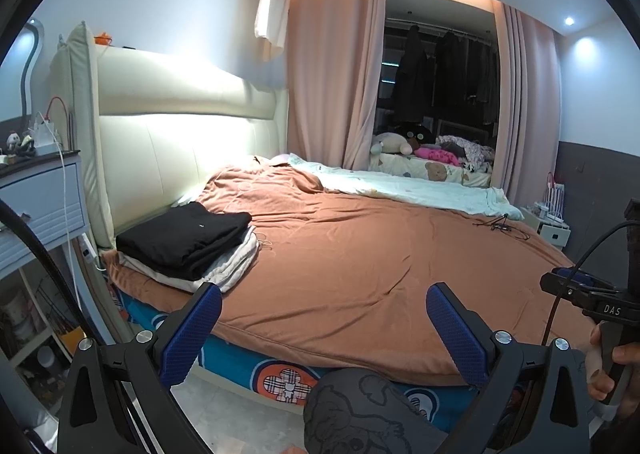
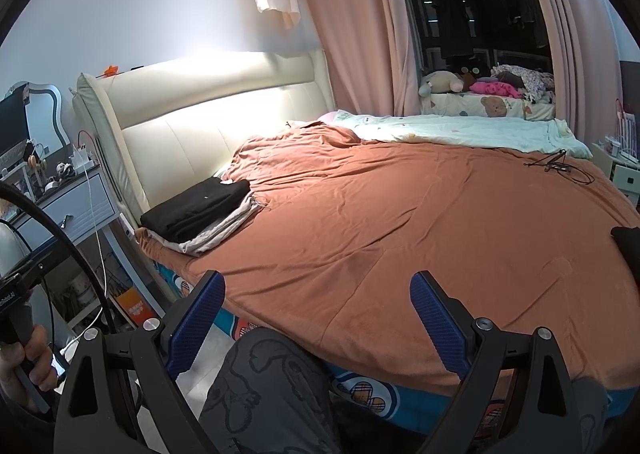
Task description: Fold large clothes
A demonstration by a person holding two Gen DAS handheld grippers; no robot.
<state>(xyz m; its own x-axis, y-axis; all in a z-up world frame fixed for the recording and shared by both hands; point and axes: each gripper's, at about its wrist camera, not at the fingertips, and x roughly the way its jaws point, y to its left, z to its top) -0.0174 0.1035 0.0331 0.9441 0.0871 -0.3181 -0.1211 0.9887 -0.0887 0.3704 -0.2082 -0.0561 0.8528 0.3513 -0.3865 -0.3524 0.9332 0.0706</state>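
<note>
Both tongs hang spread wide over the bed's near edge, the left gripper (image 1: 324, 328) and right gripper (image 2: 318, 316) holding nothing (blue ribbed pads bare). Up by the padded cream headboard (image 1: 176, 134) sits a folded black garment (image 1: 186, 240) on a pale grey one (image 1: 236, 266), atop a rumpled rust blanket (image 1: 380, 254)

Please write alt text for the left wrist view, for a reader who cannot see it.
The open left gripper hovers over a bed's rust-orange blanket. A folded black garment tops a folded pale grey garment near the cream padded headboard.
</note>
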